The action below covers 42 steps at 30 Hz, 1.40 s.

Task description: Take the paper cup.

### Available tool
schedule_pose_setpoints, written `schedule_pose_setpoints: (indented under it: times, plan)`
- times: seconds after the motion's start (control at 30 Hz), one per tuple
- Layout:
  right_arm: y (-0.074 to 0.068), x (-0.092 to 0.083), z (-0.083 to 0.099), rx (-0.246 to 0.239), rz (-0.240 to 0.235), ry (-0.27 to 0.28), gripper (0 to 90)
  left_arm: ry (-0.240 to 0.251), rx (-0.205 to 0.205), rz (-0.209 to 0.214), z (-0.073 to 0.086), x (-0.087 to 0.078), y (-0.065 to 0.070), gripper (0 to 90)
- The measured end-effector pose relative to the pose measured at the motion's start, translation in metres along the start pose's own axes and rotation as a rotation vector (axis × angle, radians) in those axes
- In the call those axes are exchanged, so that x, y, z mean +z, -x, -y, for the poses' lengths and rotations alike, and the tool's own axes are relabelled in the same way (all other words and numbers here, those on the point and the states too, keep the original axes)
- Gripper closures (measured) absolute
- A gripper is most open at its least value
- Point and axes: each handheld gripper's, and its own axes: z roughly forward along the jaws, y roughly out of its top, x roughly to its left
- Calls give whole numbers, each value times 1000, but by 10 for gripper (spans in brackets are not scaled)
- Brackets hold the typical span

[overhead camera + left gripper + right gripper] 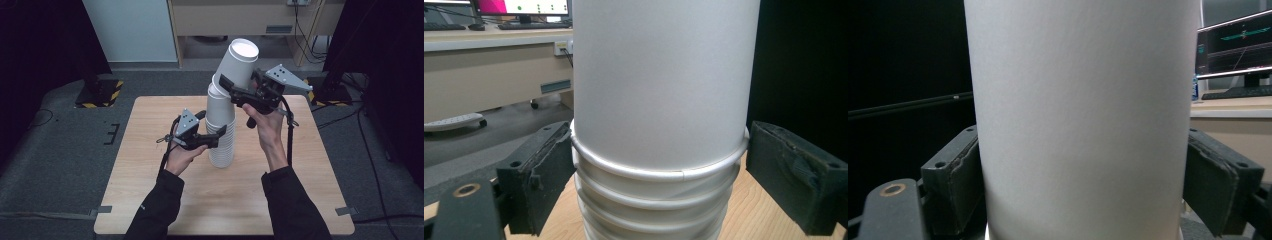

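A stack (221, 135) of white paper cups, mouths down, stands near the middle of the table (150, 165). The top cup (238, 62) is tilted away to the right, its closed base uppermost, its rim partly lifted off the cup beneath on one side; whether it is fully free cannot be told.

The top cup is pinched across its wall by the right gripper (240, 90); in the right gripper view both jaws are seen pressed against the cup's sides (1083, 125). The stack is clasped lower down by the left gripper (216, 136). In the left gripper view its jaws sit at either side of a rolled rim (659, 172), the left pad touching; whether the right pad presses or merely stands alongside is hard to tell, so the hold is judged light at best.

The step is judged to be the separation of one cup from the stack. Several risks follow. If the nested cups stick, a second cup could be drawn up with the first. A thin paper wall could be dented or creased by too hard a pinch. Because the cup is being levered sideways, the tall stack could be tipped or dragged across the table if the lower hold slips. A pull along the stack's own axis would be the safer one.
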Motion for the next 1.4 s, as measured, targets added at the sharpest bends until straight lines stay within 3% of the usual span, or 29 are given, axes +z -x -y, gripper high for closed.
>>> schedule_pose_setpoints:
  times: [0.43, 0.77, 1.1, 1.4]
  plan:
    - [11, -28, 0, 24, 44, -7, 149, 20, -1, -15, 5, -12, 0, 163]
    - [19, -57, 11, 29, 87, -32, 148, 29, -4, -18, 13, -27, 1, 176]
    - [26, -82, 30, 68, 113, -38, 147, 44, -1, -15, 21, -35, 5, 203]
    - [26, -93, 54, 115, 132, -45, 145, 57, 7, -26, 28, -41, 5, 220]
